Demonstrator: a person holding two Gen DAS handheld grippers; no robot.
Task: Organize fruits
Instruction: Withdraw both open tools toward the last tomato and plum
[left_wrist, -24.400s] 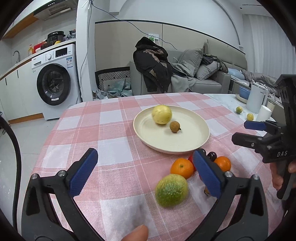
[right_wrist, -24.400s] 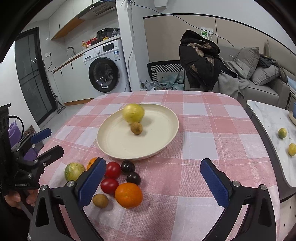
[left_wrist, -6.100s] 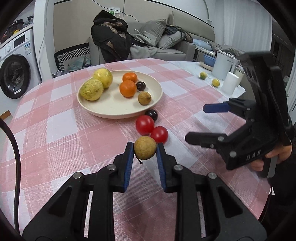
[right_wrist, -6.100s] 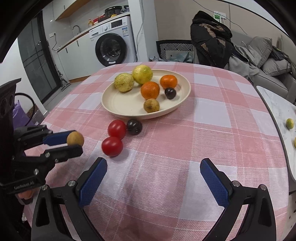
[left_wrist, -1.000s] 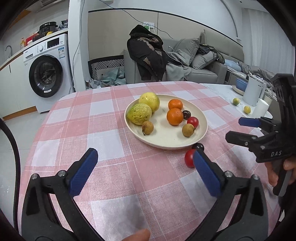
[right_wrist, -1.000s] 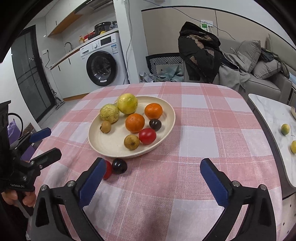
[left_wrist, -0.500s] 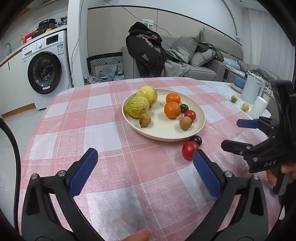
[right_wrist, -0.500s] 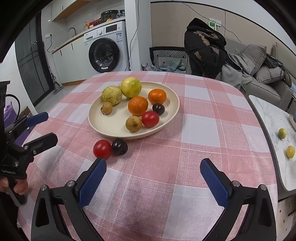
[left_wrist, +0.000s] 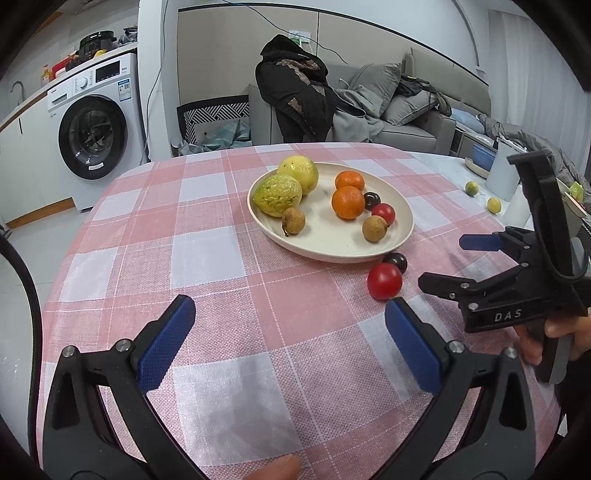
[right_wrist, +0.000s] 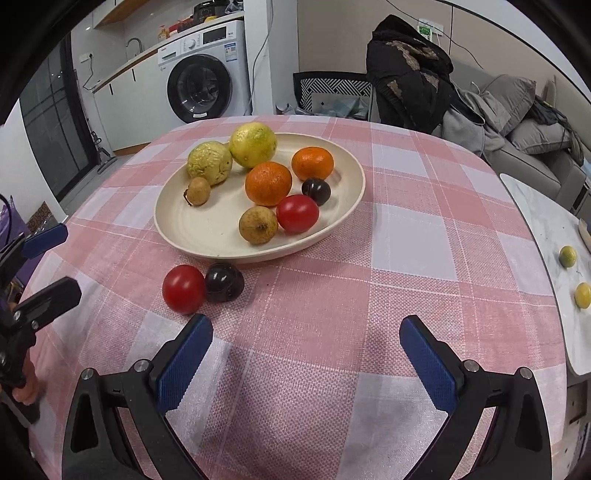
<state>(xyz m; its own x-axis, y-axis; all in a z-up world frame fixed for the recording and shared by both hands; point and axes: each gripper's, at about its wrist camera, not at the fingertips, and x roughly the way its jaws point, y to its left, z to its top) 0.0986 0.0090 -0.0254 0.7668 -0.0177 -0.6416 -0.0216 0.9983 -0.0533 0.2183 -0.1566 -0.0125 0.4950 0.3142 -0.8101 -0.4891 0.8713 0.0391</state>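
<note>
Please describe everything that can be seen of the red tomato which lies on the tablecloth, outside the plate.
The red tomato is small, round, smooth and glossy, with a highlight on top and no stem showing. It lies on the pink checked tablecloth, just in front of the cream plate but apart from its rim. A dark plum-like fruit sits against its side, nearer the plate. Neither tool touches it; the right tool is open close behind it.

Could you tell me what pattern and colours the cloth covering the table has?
The tablecloth is a pink-and-white check, clearest in the right wrist view.
</note>
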